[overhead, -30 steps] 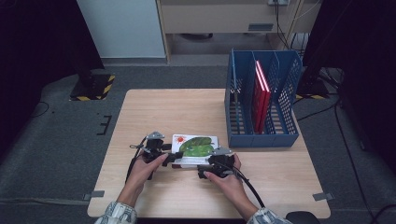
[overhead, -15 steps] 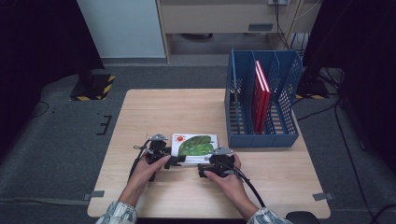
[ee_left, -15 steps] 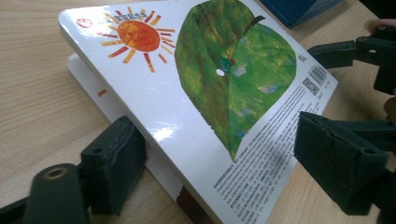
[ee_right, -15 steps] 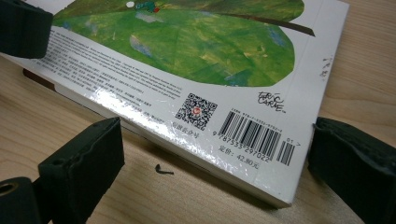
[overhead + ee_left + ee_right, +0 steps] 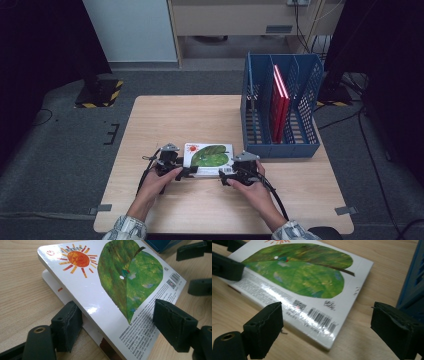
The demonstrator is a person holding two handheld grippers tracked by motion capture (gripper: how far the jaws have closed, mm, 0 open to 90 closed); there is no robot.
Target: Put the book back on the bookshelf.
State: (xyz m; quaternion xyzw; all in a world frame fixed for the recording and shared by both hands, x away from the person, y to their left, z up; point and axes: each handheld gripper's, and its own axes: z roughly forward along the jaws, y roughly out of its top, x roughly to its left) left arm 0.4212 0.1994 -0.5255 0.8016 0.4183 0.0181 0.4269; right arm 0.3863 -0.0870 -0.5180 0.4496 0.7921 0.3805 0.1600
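Note:
A white board book (image 5: 209, 154) with a green leaf and an orange sun lies near the table's front edge. In the left gripper view its top cover (image 5: 125, 277) is tilted up off the white pages (image 5: 50, 277) beneath. My left gripper (image 5: 121, 323) has one jaw under the cover's near edge and the other above it. Its jaws have just been closing, with a gap still showing. My right gripper (image 5: 330, 327) straddles the barcode corner of the book (image 5: 299, 272). Its jaws have also just been closing and touch nothing. From above, the left gripper (image 5: 187, 171) and right gripper (image 5: 227, 172) flank the book's front edge.
A blue mesh file rack (image 5: 280, 145) stands at the table's right, just beyond the book, holding red books (image 5: 277, 100) upright. Its wall (image 5: 412, 277) is close on the right of my right gripper. Bare wood table (image 5: 175, 120) stretches behind and to the left.
My right gripper has shifted slightly up the picture, closer to the book's near right corner. The left hand and the book have hardly moved.

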